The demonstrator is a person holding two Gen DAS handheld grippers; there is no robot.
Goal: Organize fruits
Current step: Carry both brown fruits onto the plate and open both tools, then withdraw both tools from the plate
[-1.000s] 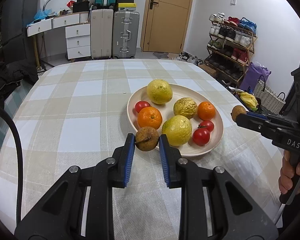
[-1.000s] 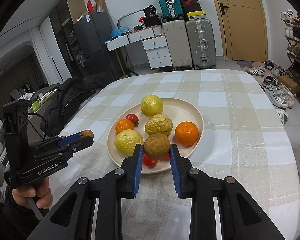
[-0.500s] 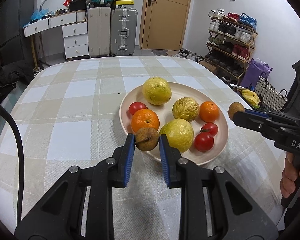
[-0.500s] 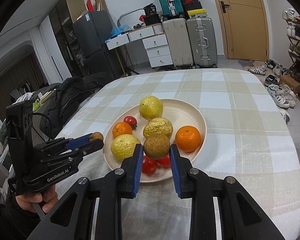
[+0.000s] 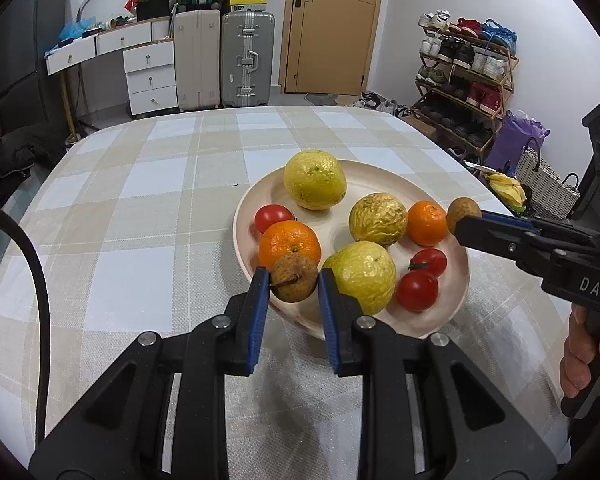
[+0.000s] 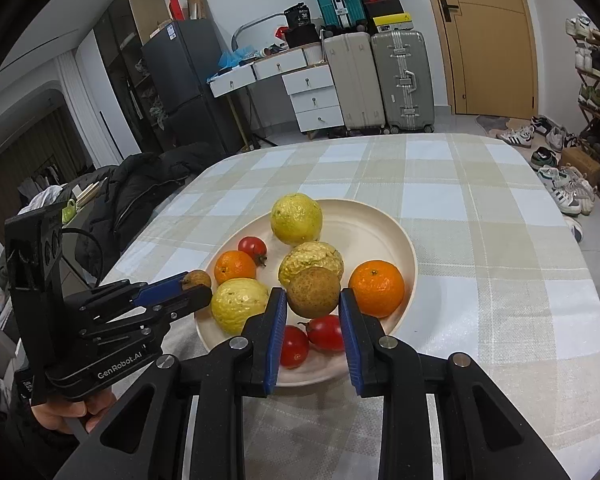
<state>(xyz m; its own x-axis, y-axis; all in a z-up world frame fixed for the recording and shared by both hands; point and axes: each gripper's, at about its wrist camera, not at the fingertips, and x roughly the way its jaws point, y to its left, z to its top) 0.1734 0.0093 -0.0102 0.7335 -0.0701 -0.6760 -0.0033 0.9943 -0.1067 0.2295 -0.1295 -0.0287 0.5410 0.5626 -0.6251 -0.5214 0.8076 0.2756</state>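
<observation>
A: How do the tongs sit?
B: The left gripper (image 5: 293,280) pinches 1 brown fruit (image 5: 294,283) over the plate (image 5: 456,292) rim at 7 o'clock; the right gripper (image 6: 312,300) clamps another brown fruit (image 6: 313,292) at 5 o'clock.

A: Anything hidden?
B: 2 tomatoes (image 6: 294,346) sit partly behind its jaws.

A: Room?
B: The checked tablecloth (image 5: 140,216) lies bare from 9 to 12 o'clock.

A beige-and-white checked cloth (image 5: 148,208) covers the desk. The plate (image 5: 380,176) is cream. On it lie yellow fruits (image 5: 315,179), orange mandarins (image 5: 289,242) and red tomatoes (image 5: 417,290). Blue pads (image 5: 259,316) line black jaws.
</observation>
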